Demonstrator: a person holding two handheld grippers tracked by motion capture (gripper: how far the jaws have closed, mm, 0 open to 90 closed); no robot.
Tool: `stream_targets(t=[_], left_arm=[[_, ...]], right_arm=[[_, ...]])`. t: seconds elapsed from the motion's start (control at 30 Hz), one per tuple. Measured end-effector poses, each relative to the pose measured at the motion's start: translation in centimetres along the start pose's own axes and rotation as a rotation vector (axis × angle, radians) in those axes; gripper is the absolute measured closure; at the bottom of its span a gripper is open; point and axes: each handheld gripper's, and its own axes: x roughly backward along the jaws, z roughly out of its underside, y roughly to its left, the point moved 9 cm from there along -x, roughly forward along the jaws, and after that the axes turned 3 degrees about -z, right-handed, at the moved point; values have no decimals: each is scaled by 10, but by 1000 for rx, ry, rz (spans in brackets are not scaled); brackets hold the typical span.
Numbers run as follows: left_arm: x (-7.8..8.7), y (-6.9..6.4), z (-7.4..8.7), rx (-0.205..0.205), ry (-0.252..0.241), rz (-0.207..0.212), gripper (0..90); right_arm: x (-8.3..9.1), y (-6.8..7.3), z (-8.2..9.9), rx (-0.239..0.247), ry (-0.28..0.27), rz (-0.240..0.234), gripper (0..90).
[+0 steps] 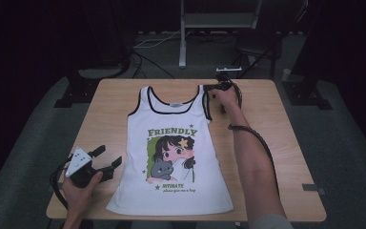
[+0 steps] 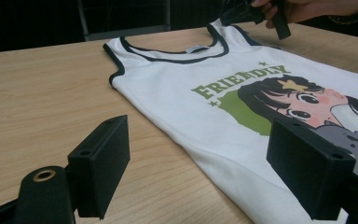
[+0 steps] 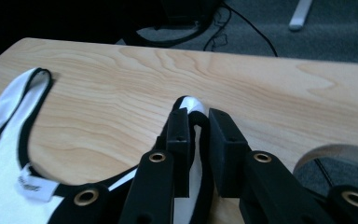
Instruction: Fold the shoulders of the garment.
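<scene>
A white tank top (image 1: 171, 143) with black trim and a "FRIENDLY" cartoon print lies flat on the wooden table (image 1: 276, 143), neckline at the far side. My right gripper (image 1: 208, 88) reaches to the far right shoulder strap. In the right gripper view its jaws (image 3: 198, 116) are shut on that strap (image 3: 193, 103), which bunches up between the pads. My left gripper (image 1: 110, 155) rests at the near left, just off the shirt's left side, jaws wide open with nothing held. The left gripper view looks across the shirt (image 2: 205, 102) between its open jaws (image 2: 198, 135) to the right gripper (image 2: 261, 14).
Bare wood lies left of the shirt (image 1: 109, 119) and right of it (image 1: 290, 157). A round cutout (image 3: 340, 156) in the tabletop sits just beside the right gripper. A metal stand (image 1: 183, 43) and cables are on the floor beyond the far edge.
</scene>
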Motion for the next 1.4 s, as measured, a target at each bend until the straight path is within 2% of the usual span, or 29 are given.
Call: stream_targets(t=[0.37,0.63,0.93,1.1,1.17,1.4], left_arm=[[0,0,0,0,-4,-4,213],[0,0,0,2,-5,-4,213],[0,0,0,0,-1,-7,213],[0,0,0,1,-1,-7,213],[0,0,0,-1,-1,-7,213],[0,0,0,0,0,-8,213]], right_arm=[[24,37,-25,86,-78,-90,811],[47,63,-29,158,-100,-137,811],[67,81,-18,216,-116,-183,810],[80,95,-2,278,-114,-229,810],[83,99,4,313,-103,-233,810],[90,110,25,371,-83,-232,809]])
